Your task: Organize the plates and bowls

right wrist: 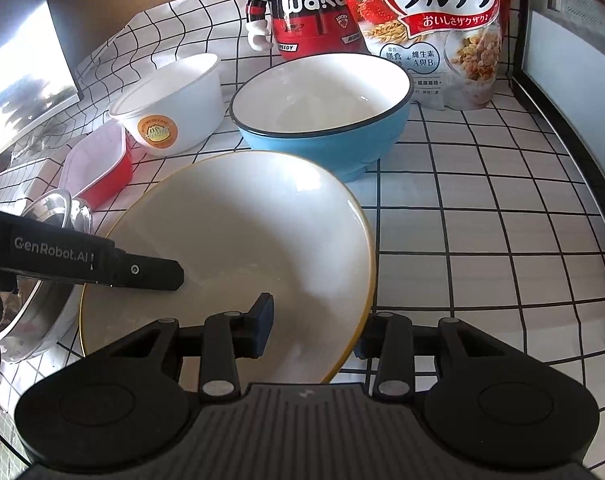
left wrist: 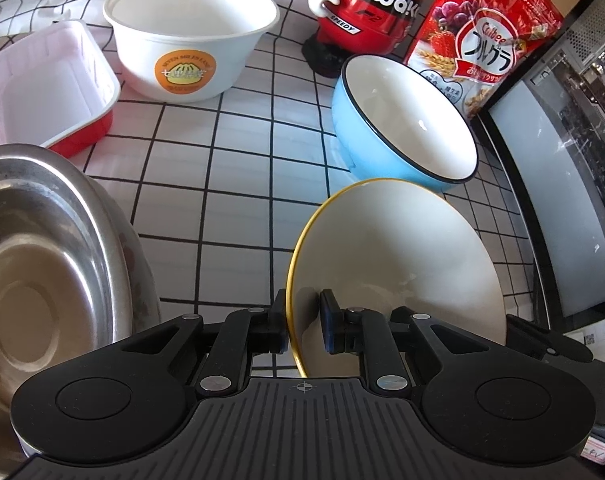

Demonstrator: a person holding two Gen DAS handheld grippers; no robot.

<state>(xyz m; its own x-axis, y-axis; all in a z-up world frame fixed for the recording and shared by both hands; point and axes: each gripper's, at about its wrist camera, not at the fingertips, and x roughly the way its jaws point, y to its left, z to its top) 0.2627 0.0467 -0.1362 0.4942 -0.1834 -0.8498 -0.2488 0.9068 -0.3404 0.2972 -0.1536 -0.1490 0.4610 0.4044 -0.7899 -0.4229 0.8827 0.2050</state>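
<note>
Yellow-rimmed bowl [right wrist: 230,240] tilted over worktop [right wrist: 462,208], just beside blue bowl [right wrist: 322,140]. Your left tongs [left wrist: 304,320] and right tongs [right wrist: 314,328] each clamp its rim. Glazed, slippery, breakable; keep both rim grips.

left gripper [left wrist: 304,322] pinching yellow-rimmed bowl [left wrist: 398,264] — tilted

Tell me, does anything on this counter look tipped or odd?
Yes. The yellow-rimmed bowl sits tilted, not flat, with both grippers' jaws clamped on opposite rims: left gripper, right gripper. Nothing looks spilled or broken.
</note>
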